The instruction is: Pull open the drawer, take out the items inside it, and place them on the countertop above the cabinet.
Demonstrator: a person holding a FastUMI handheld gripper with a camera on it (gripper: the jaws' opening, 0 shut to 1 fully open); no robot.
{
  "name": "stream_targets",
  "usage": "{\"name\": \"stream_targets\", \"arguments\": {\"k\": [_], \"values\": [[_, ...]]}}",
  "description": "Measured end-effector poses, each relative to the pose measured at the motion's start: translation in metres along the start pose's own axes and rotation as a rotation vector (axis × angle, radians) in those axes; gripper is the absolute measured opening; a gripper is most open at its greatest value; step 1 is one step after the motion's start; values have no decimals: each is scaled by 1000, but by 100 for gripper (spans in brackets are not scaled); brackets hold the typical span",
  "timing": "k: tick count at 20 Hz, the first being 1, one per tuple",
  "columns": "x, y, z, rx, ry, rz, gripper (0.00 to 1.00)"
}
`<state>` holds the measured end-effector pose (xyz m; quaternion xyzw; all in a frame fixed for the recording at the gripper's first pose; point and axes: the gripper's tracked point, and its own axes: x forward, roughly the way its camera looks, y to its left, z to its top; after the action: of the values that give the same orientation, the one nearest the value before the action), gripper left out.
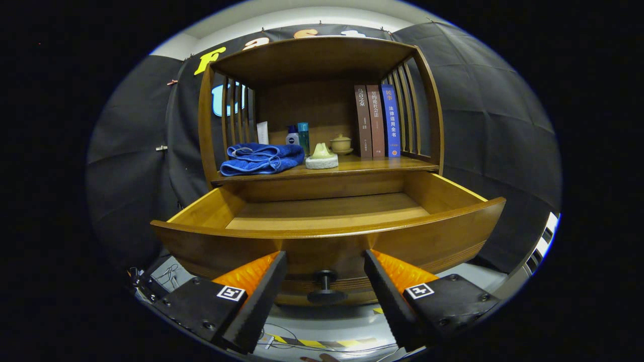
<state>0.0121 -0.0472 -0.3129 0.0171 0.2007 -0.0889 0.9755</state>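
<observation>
I see the drawer (327,221) pulled well out toward me, its curved front just ahead of the jaws and its bare wooden floor showing no items from where I look. Its dark round knob (325,286) sits in the gap between the jaws, touched by neither side. My gripper (325,262) is released, the jaws spread wide on either side of the knob and holding nothing. Beyond the drawer, the surface (372,165) on top of the cabinet carries a folded blue towel (261,158) off toward the left jaw's side, with a pale green piece on a white pad (322,156) just beside it. Behind those stand a few small bottles (299,134) and a little lidded cup (341,144). Three upright books (377,120) lean against the slatted side on the right jaw's side.
</observation>
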Motion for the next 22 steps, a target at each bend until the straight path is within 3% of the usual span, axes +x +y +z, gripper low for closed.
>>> {"name": "stream_targets", "arguments": {"k": [7, 17, 22], "values": [[41, 3, 21, 0, -12, -6, 100], [145, 4, 41, -2, -19, -10, 100], [167, 3, 46, 5, -21, -10, 100]]}}
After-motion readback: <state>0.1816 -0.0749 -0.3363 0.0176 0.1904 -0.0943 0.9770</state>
